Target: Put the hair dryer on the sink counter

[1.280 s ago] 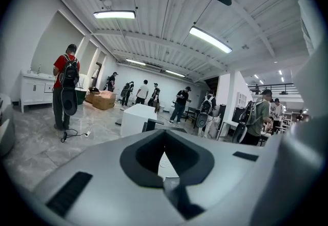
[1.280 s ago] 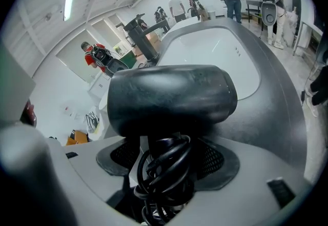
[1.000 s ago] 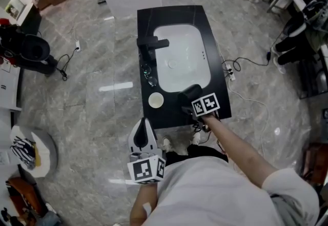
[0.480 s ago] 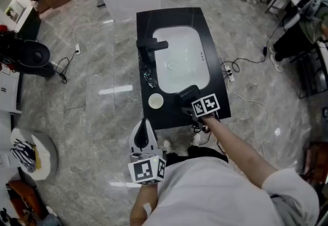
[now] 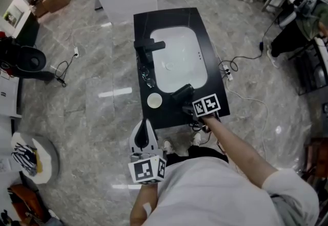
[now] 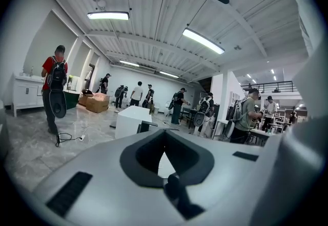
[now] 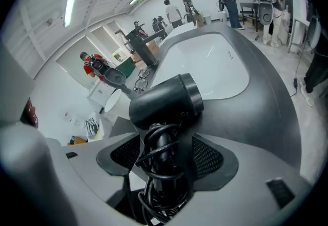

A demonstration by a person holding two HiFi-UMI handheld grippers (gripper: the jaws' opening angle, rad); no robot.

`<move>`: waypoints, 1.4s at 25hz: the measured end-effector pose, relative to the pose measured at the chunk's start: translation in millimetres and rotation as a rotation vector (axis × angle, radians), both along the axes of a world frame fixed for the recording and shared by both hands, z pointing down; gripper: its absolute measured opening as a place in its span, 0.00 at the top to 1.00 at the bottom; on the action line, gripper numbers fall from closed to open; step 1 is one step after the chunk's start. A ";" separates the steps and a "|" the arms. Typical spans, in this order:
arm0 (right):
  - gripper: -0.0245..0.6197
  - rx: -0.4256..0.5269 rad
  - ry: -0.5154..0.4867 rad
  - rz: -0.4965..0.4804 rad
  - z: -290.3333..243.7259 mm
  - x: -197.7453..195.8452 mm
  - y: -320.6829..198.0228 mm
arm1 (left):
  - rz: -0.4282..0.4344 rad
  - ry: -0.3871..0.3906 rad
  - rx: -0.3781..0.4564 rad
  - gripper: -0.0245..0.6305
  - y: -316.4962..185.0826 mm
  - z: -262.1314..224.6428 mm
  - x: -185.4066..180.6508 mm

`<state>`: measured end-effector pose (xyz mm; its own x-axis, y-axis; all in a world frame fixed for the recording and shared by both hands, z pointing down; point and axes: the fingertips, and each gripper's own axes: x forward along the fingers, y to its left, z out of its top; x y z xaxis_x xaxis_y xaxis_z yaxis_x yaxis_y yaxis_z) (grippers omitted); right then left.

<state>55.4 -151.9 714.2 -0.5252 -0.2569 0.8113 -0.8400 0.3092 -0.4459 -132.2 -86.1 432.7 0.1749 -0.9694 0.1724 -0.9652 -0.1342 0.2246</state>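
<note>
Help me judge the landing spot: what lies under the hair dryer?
Black counter beside the white basin; the hair dryer hides the patch directly beneath, so contact is unclear.

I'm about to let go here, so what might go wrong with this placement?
1. The black hair dryer, clamped by the right gripper, has its barrel at the rim of the white basin; released, it might roll in.
2. Its black cord, wound round the handle between the jaws, may snag as they open.
</note>
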 end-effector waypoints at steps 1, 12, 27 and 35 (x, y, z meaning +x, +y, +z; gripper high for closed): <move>0.48 0.003 0.000 0.006 0.1 2.1 -1.5 | 0.002 -0.001 0.001 0.96 -0.9 0.2 1.3; 0.48 0.049 0.004 0.041 -10.0 13.3 -3.6 | 0.016 -0.003 0.020 0.96 5.9 -5.7 5.0; 0.74 0.207 0.051 0.116 -42.8 45.6 -12.9 | 0.034 -0.004 0.037 0.96 9.1 -9.8 19.0; 0.84 0.304 0.051 0.188 -73.0 68.5 -14.5 | 0.079 0.003 0.045 0.96 5.9 -8.1 37.3</move>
<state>123.9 -166.4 641.2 -0.4065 -0.5786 0.7071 -0.9137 0.2588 -0.3135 -94.9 -80.2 424.6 0.2513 -0.9594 0.1281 -0.9505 -0.2196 0.2199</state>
